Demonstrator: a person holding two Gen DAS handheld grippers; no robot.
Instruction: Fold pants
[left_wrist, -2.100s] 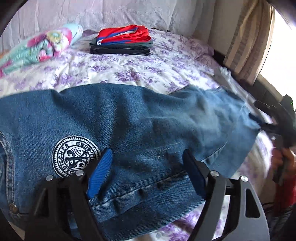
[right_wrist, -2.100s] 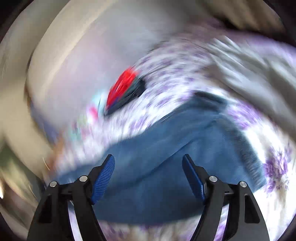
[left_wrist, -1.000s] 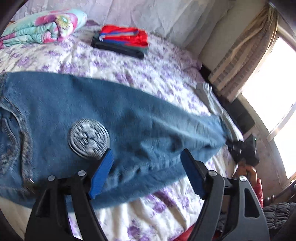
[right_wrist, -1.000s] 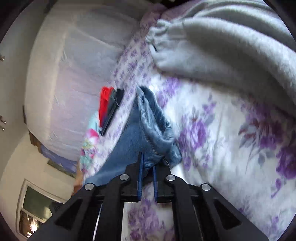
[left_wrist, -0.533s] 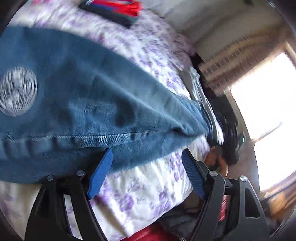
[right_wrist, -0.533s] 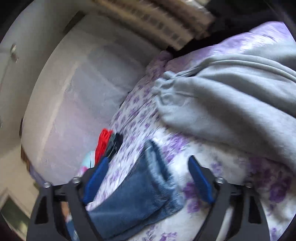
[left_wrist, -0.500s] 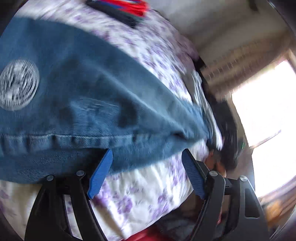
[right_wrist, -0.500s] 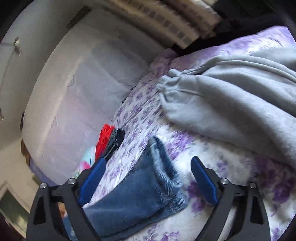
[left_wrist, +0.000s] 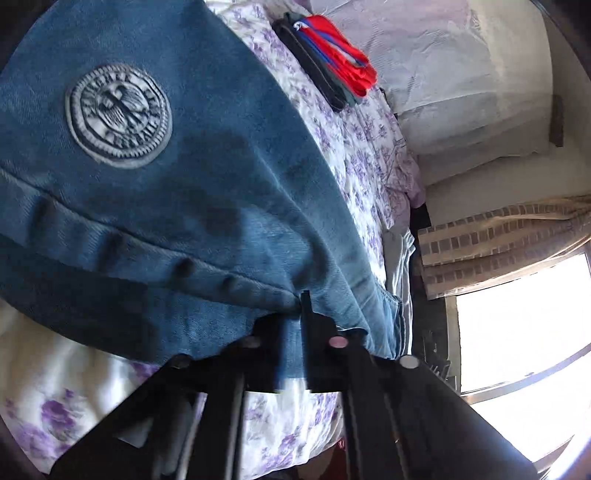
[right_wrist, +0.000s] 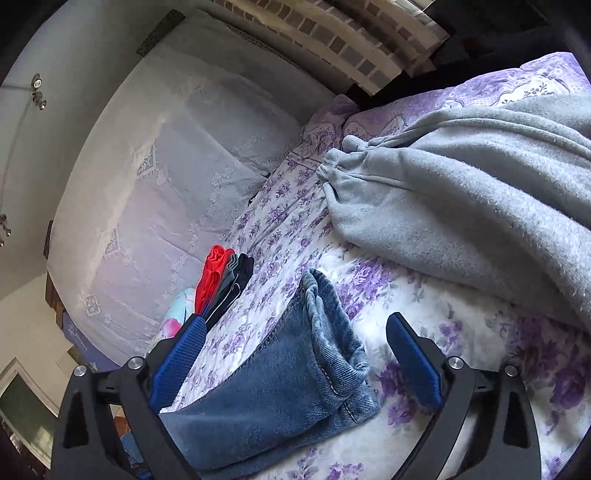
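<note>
- The left gripper sits at lower centre of the left wrist view, its jaws having just closed; they are pressed together on the near edge of the jeans, with denim caught between them.
- The jeans fill the upper left and centre of that view, spread over the bed, which has a white cover with purple flowers.
- A round embroidered patch shows on the denim at upper left, and a stitched seam runs across the cloth below it.
- The denim narrows toward the lower right of the frame, where its far end lies near the bed's edge.
- A folded stack of clothes, red on top of dark layers, lies on the bed at top centre, well apart from the jeans.
- In the right wrist view the right gripper has just been opening; its blue pads stand wide apart.
- The hem end of a jeans leg lies on the bed between those pads, touched by neither.
- A grey fleece garment covers the upper right of that view, near the hem but apart from it.
- A curtain hangs beside a bright window at right in the left wrist view.
</note>
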